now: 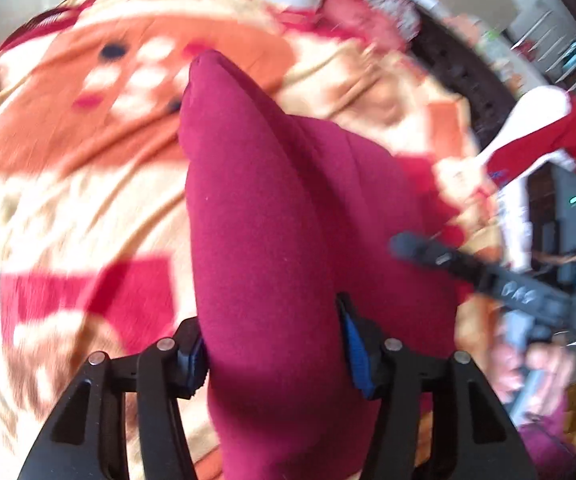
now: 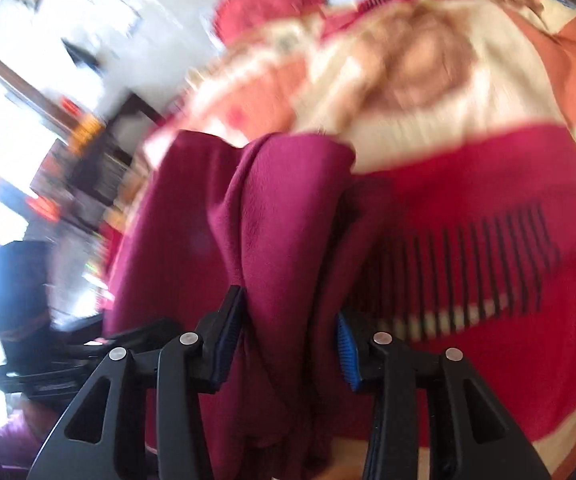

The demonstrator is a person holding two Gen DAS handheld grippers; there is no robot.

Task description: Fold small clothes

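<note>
A maroon garment [image 1: 264,216] fills the middle of the left wrist view, bunched in a thick fold between my left gripper's [image 1: 274,356] fingers, which are shut on it above the bed. In the right wrist view the same maroon garment [image 2: 280,232] hangs in folds between my right gripper's [image 2: 288,344] fingers, which are shut on it. My right gripper also shows in the left wrist view [image 1: 402,246] at the right, its tips against the cloth. Both views are blurred by motion.
A patterned blanket in orange, cream and red [image 1: 68,152] covers the bed under the garment; it also shows in the right wrist view [image 2: 468,92]. Red and white cloth [image 1: 544,120] lies at the right. A bright window and dark furniture [image 2: 20,280] stand at the left.
</note>
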